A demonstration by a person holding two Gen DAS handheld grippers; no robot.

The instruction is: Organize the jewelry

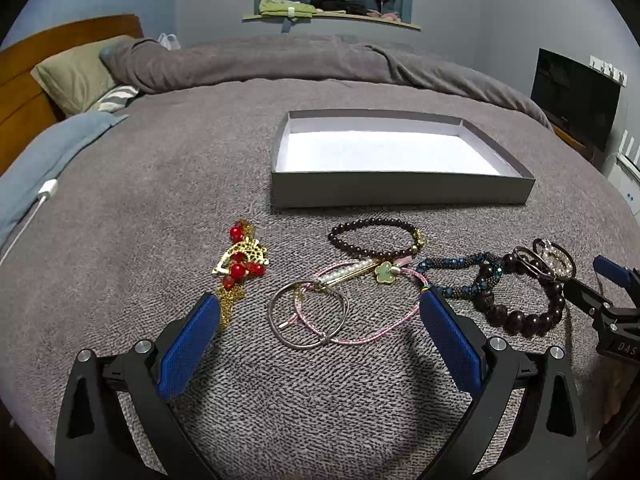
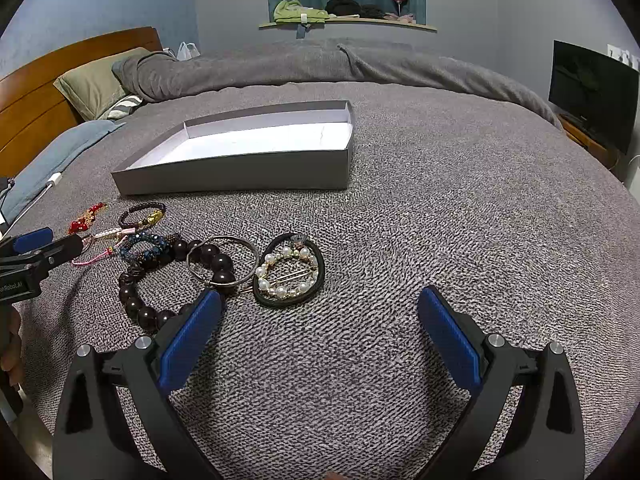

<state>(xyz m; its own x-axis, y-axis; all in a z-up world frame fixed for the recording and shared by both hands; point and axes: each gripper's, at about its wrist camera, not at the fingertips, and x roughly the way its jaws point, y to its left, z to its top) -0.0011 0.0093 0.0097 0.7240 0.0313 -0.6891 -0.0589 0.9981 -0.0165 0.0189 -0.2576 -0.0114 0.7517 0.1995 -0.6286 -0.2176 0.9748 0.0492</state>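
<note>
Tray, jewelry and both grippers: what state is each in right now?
Tray: empty, open-topped.
Left gripper: open, holding nothing.
Right gripper: open, holding nothing.
Pearl clip: on the blanket, inside a black hair tie.
Red-gold ornament: on the blanket, untouched.

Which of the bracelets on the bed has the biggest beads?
The dark brown wooden bead bracelet, lying beside the right gripper's left finger. Its round beads are clearly larger than those of the blue beaded bracelet.
</note>
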